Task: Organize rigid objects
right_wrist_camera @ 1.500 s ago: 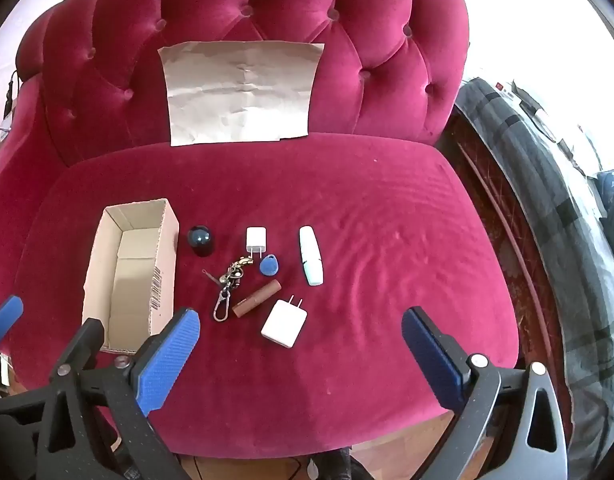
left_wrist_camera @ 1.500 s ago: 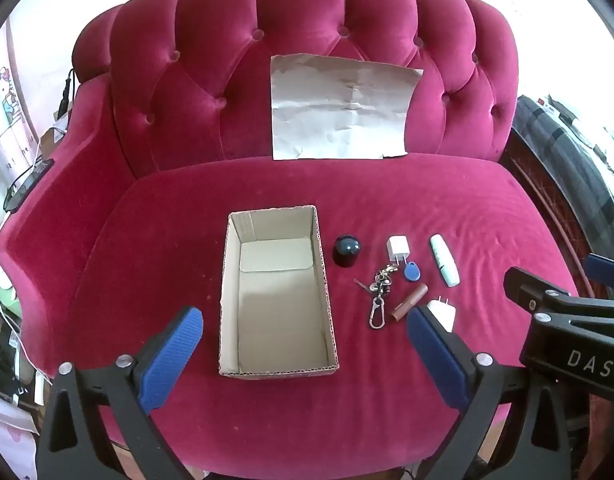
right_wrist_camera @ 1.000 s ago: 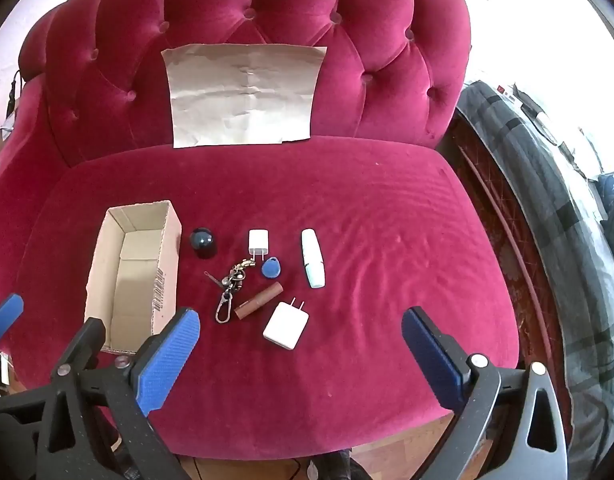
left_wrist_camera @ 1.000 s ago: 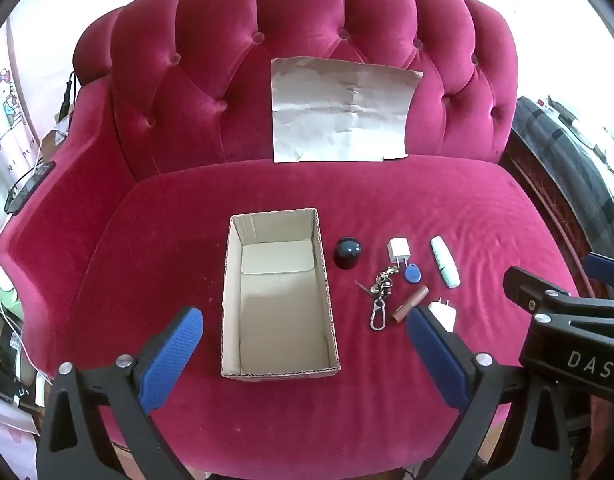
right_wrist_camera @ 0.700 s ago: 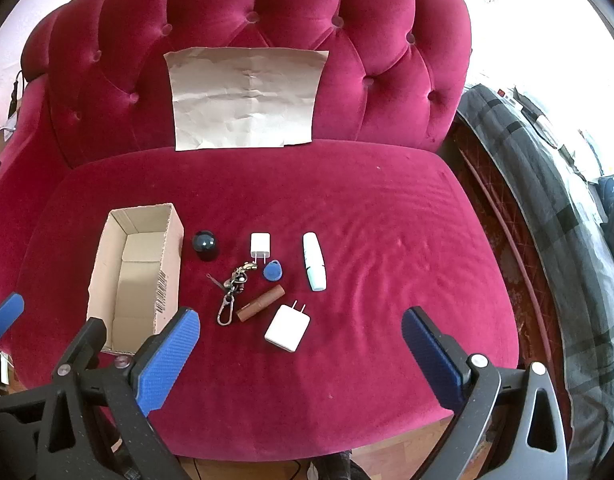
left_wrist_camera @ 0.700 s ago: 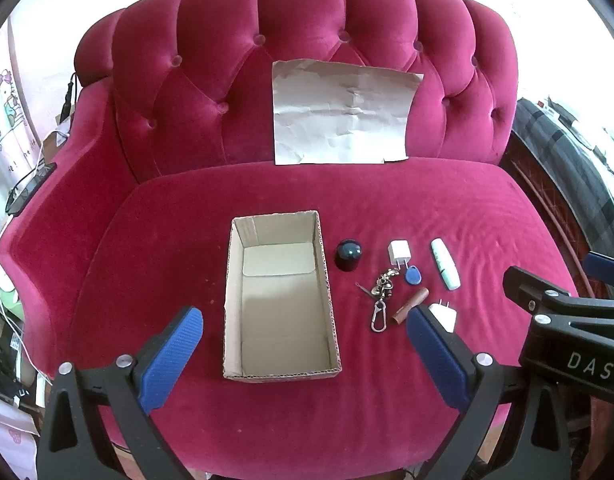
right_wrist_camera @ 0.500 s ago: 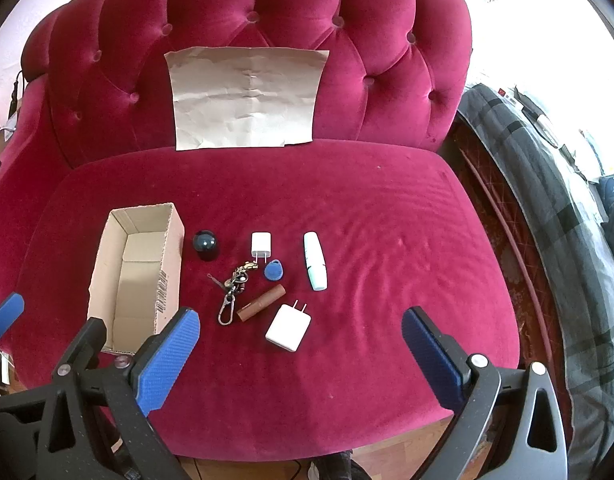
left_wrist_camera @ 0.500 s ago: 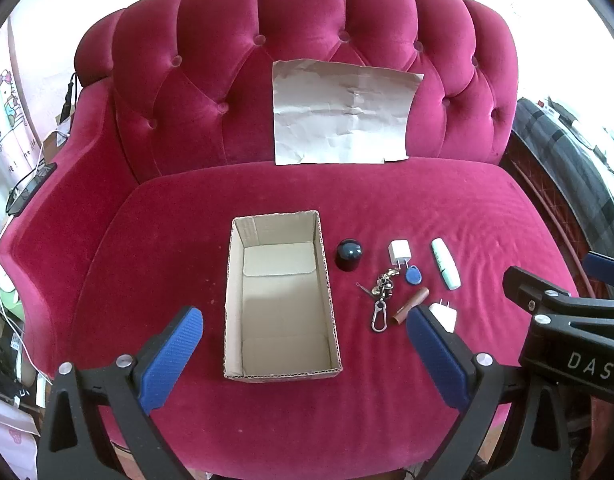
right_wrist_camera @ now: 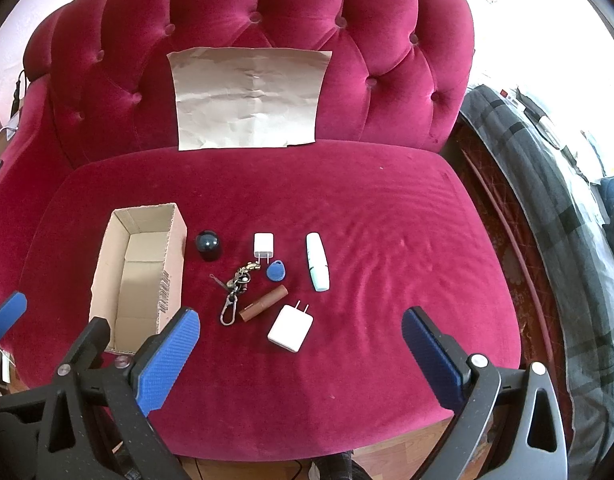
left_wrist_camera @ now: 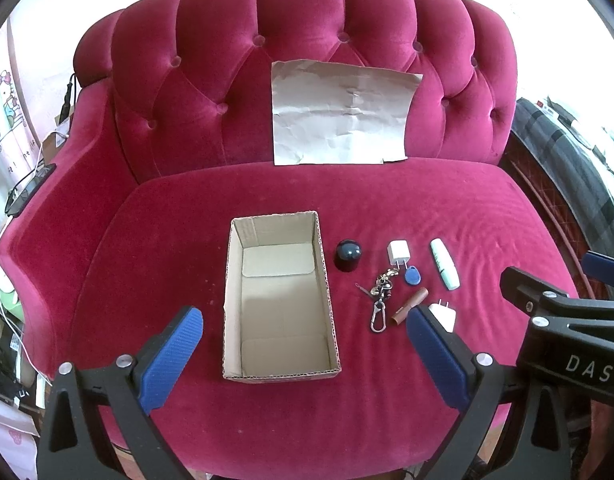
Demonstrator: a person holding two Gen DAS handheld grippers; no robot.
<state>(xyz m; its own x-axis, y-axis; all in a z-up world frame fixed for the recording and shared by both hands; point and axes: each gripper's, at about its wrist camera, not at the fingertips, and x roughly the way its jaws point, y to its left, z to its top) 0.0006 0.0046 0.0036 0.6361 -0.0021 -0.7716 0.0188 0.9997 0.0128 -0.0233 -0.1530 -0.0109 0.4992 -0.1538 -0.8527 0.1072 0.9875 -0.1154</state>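
An open, empty cardboard box (left_wrist_camera: 281,304) (right_wrist_camera: 137,276) lies on the red sofa seat. To its right lie a dark round cap (left_wrist_camera: 349,255) (right_wrist_camera: 208,245), a small white charger (left_wrist_camera: 398,252) (right_wrist_camera: 264,245), a keyring with a blue fob (left_wrist_camera: 412,276) (right_wrist_camera: 276,271), a brown tube (left_wrist_camera: 411,307) (right_wrist_camera: 264,303), a white-green tube (left_wrist_camera: 444,264) (right_wrist_camera: 317,261) and a larger white charger (right_wrist_camera: 290,328). My left gripper (left_wrist_camera: 303,356) is open in front of the box. My right gripper (right_wrist_camera: 299,356) is open in front of the larger charger.
A creased brown paper sheet (left_wrist_camera: 339,114) leans on the tufted sofa back. A grey plaid blanket (right_wrist_camera: 555,216) lies to the right of the sofa. Cables and clutter sit beyond the left armrest (left_wrist_camera: 23,196). The seat's front edge drops to the floor.
Both views have shifted slightly; the sofa and objects sit a little lower in frame. No object has moved and both grippers stay open.
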